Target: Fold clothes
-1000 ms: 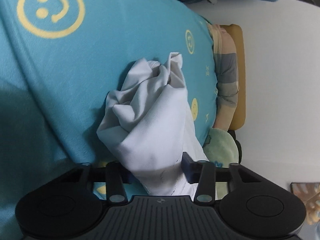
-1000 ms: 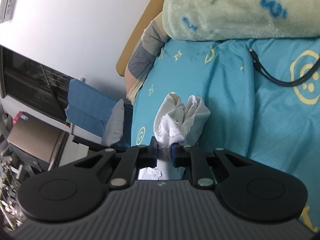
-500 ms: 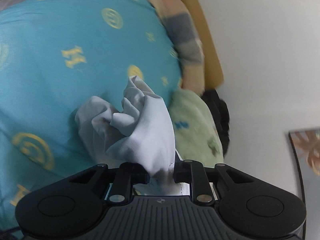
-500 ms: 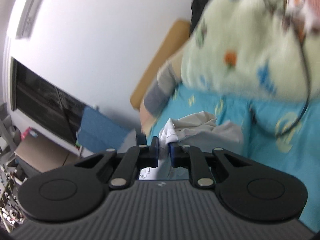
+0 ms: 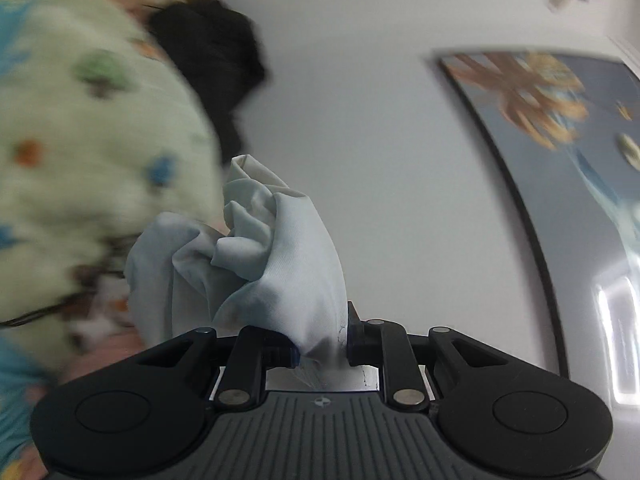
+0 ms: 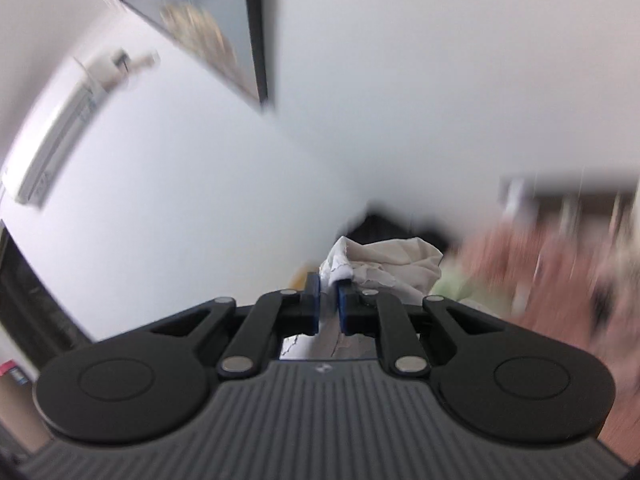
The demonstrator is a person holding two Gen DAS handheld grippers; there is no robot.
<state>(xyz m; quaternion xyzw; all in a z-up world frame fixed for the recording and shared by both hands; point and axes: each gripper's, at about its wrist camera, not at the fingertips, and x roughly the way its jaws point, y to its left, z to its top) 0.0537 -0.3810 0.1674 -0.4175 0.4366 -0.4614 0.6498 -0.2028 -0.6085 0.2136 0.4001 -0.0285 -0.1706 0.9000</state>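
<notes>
A crumpled white garment (image 5: 276, 264) bunches up in front of my left gripper (image 5: 322, 346), whose jaws are shut on a thick fold of it. The same white garment (image 6: 384, 264) shows in the right wrist view, where my right gripper (image 6: 329, 300) is shut on a thin hem between its blue pads (image 6: 314, 298). Both grippers point roughly level, high above the bed, toward the white wall. Most of the cloth hangs out of sight below the jaws.
A pale green fleece blanket (image 5: 80, 152) with coloured prints and a black object (image 5: 212, 60) lie at left, the blue bedsheet (image 5: 12, 364) under them. A framed picture (image 5: 560, 128) hangs on the wall. An air conditioner (image 6: 52, 136) is at upper left.
Both grippers rose off the blue bed with the white garment and tilted up toward the wall. The left jaws closed tighter on the cloth. The views are now motion-blurred.
</notes>
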